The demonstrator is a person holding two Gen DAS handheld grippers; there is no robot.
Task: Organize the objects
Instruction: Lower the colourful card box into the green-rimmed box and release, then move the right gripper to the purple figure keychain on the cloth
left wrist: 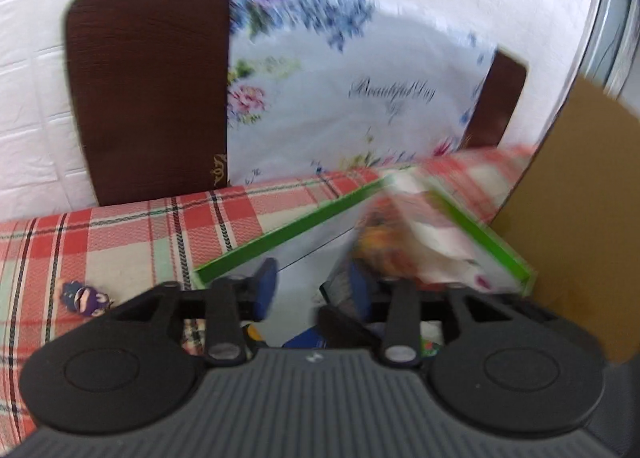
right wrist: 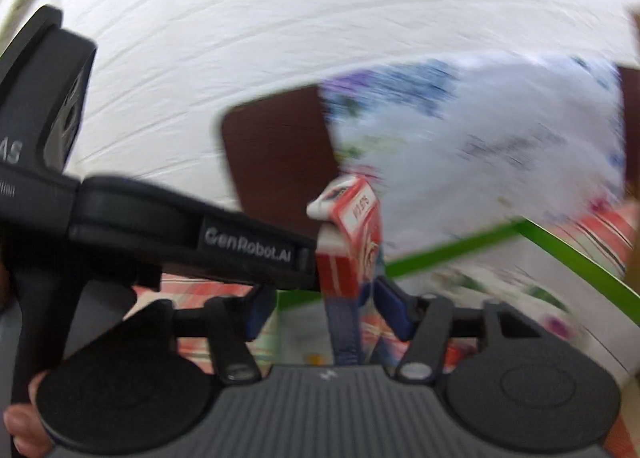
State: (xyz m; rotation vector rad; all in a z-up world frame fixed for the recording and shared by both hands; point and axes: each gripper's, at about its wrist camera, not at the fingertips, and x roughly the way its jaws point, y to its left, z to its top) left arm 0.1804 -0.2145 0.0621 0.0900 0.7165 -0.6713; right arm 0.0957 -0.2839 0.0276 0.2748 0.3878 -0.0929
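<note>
- Your plaid tabletop (left wrist: 132, 234) meets a white brick wall (left wrist: 36, 69); a dark chair back (left wrist: 148, 89) with floral cloth (left wrist: 340, 89) sits at 12 o'clock.
- Left tongs (left wrist: 312, 290) gape partway, empty, over the green-rimmed tray (left wrist: 280, 236).
- Only the right view shows a red carton (right wrist: 352, 234); whether the right tongs (right wrist: 320, 314) grip it, you cannot tell.

Ahead of the left gripper (left wrist: 312, 290), its jaws apart, lies a green tray (left wrist: 288, 234); a purple toy (left wrist: 86, 298) sits left.
</note>
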